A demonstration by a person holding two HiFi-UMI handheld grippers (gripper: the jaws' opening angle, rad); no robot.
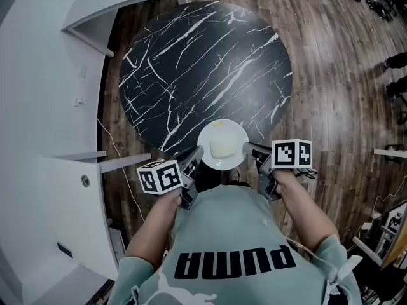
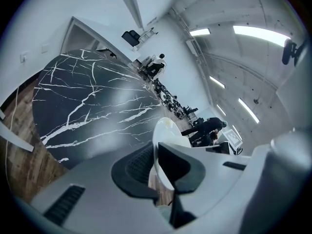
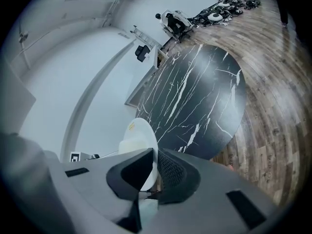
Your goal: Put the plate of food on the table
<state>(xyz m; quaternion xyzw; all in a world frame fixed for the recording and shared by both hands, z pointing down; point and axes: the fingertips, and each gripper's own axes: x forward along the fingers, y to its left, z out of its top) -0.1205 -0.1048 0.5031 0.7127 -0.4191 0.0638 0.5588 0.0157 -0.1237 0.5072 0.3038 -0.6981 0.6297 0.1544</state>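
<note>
White plate (image 1: pixel 222 162) w/ a pale block of food (image 1: pixel 222 147) is at the near edge of the black marble table (image 1: pixel 203 68). The left gripper (image 1: pixel 194 156) & right gripper (image 1: pixel 253 151) each pinch its rim (opposite sides).

Lab-like hall: ceiling strip lights (image 2: pixel 258 32), cluttered gear (image 3: pixel 219 12)

**Plate (image 1: pixel 205 142) at the near edge of the table (image 1: pixel 203 62)**

The plate overlaps the table's near edge, directly before the person (image 1: pixel 229 234). The food (image 1: pixel 223 147) lies in its middle. The left gripper (image 1: pixel 194 156) clamps the plate's left rim and the right gripper (image 1: pixel 252 150) its right rim. The floor (image 1: pixel 331 75) lies right of the table and beyond it
</note>
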